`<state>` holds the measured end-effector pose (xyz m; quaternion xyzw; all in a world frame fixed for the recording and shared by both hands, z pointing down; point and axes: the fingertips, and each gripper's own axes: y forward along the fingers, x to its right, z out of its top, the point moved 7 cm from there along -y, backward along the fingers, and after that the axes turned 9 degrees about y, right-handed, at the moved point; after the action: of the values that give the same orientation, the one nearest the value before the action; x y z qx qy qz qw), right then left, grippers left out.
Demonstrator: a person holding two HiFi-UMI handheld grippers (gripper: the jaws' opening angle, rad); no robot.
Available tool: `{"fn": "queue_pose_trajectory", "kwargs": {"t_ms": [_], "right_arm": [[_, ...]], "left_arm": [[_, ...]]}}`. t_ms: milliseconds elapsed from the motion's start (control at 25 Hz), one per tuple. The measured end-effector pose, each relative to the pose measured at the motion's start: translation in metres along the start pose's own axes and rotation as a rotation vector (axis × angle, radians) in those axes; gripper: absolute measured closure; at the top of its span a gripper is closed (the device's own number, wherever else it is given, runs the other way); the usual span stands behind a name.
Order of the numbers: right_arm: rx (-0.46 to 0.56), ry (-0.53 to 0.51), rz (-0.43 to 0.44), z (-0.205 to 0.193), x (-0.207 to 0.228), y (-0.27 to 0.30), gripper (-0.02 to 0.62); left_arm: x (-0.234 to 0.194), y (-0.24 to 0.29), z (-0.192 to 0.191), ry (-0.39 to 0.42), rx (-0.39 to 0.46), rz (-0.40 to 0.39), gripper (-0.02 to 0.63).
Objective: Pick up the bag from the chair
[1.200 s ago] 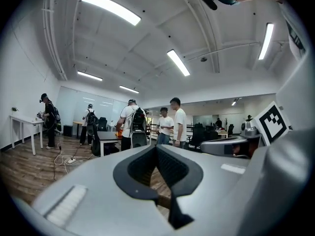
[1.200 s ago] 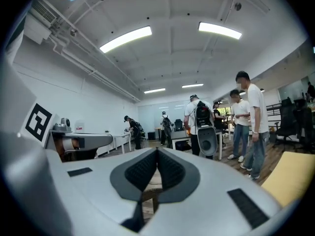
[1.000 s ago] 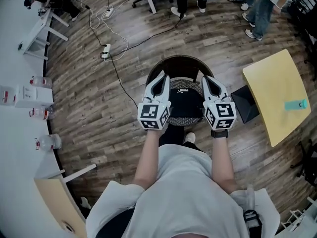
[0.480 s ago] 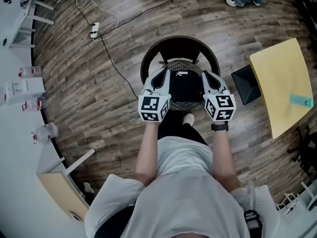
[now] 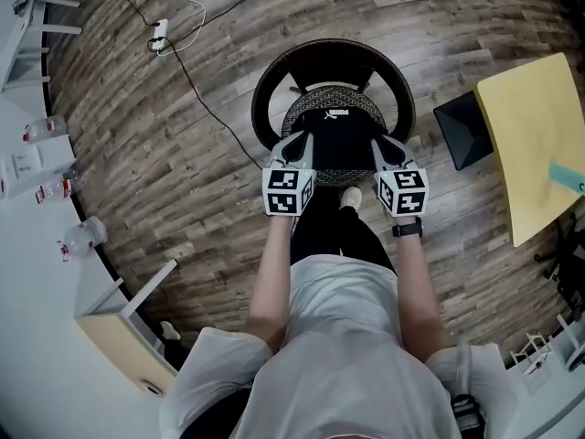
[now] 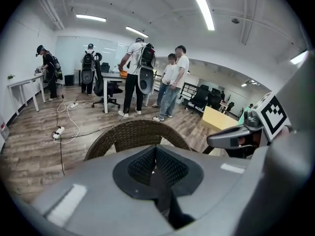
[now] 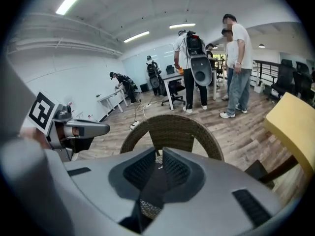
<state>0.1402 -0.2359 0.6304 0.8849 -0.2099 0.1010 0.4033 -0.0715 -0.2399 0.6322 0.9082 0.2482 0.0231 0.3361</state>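
Observation:
A black bag (image 5: 334, 144) with a white logo lies on the round wicker chair (image 5: 265, 90) in the head view. My left gripper (image 5: 297, 142) holds the bag's left side and my right gripper (image 5: 385, 143) holds its right side. In the left gripper view the jaws (image 6: 156, 149) are pressed together on a black strip of the bag (image 6: 161, 193), with the chair back (image 6: 135, 136) beyond. The right gripper (image 7: 160, 155) pinches a black strip (image 7: 153, 183) in the same way, with the chair back (image 7: 172, 132) behind it.
A yellow table (image 5: 535, 144) and a black box (image 5: 462, 128) stand to the right of the chair. A cable with a power strip (image 5: 160, 30) runs over the wood floor at upper left. A white counter (image 5: 27, 199) carries bottles. Several people (image 6: 172, 82) stand far off.
Both grippers have drawn back toward my body, still on the bag's sides. The chair now sits higher in the head view and my legs show below the grippers.

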Motion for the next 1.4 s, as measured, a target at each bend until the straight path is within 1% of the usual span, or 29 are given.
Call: {"fn": "queue_pose_trajectory", "kwargs": {"t_ms": [120, 200, 400, 440, 480, 520, 600, 720, 760, 960, 1040, 1080, 1160, 1280, 1320, 1400], "right_arm": [[-0.055, 0.033, -0.004, -0.025, 0.007, 0.021, 0.584], [-0.091, 0.034, -0.011, -0.042, 0.011, 0.032, 0.584], [-0.186, 0.003, -0.025, -0.075, 0.022, 0.06, 0.573], [-0.205, -0.002, -0.024, -0.08, 0.025, 0.066, 0.543], [-0.223, -0.006, -0.023, -0.086, 0.029, 0.073, 0.482], [-0.24, -0.006, -0.022, -0.093, 0.033, 0.08, 0.458], [-0.272, 0.004, -0.023, -0.108, 0.043, 0.093, 0.449], [-0.337, -0.013, -0.021, -0.133, 0.055, 0.111, 0.377], [-0.354, -0.027, -0.026, -0.14, 0.058, 0.116, 0.365], [-0.374, -0.049, -0.072, -0.161, 0.078, 0.138, 0.33], [-0.38, -0.066, -0.084, -0.17, 0.085, 0.148, 0.305], [-0.384, -0.069, -0.094, -0.176, 0.089, 0.153, 0.282], [-0.394, -0.028, -0.119, -0.187, 0.098, 0.162, 0.256], [-0.397, 0.106, -0.128, -0.2, 0.113, 0.174, 0.245], [-0.396, 0.125, -0.127, -0.203, 0.116, 0.178, 0.244], [-0.406, 0.124, -0.125, -0.208, 0.12, 0.187, 0.244]], "left_arm": [[-0.001, 0.017, -0.027, -0.014, -0.044, -0.024, 0.594], [0.001, 0.027, -0.046, -0.025, -0.074, -0.039, 0.586], [-0.006, 0.049, -0.086, -0.056, -0.145, -0.064, 0.517], [-0.009, 0.054, -0.095, -0.062, -0.158, -0.067, 0.503], [-0.012, 0.059, -0.103, -0.067, -0.171, -0.069, 0.49], [-0.016, 0.065, -0.112, -0.068, -0.186, -0.07, 0.479], [-0.02, 0.076, -0.131, -0.051, -0.225, -0.083, 0.454], [-0.021, 0.091, -0.159, -0.027, -0.295, -0.124, 0.402], [-0.021, 0.095, -0.168, -0.022, -0.319, -0.137, 0.381], [-0.027, 0.119, -0.203, 0.001, -0.408, -0.152, 0.31], [-0.029, 0.129, -0.215, 0.009, -0.439, -0.157, 0.257], [-0.029, 0.133, -0.221, 0.007, -0.452, -0.16, 0.237], [-0.031, 0.14, -0.232, -0.007, -0.468, -0.156, 0.206], [-0.039, 0.15, -0.246, -0.026, -0.478, -0.115, 0.184], [-0.043, 0.154, -0.25, -0.037, -0.477, -0.102, 0.181], [-0.05, 0.161, -0.258, -0.072, -0.476, -0.085, 0.179]]}}
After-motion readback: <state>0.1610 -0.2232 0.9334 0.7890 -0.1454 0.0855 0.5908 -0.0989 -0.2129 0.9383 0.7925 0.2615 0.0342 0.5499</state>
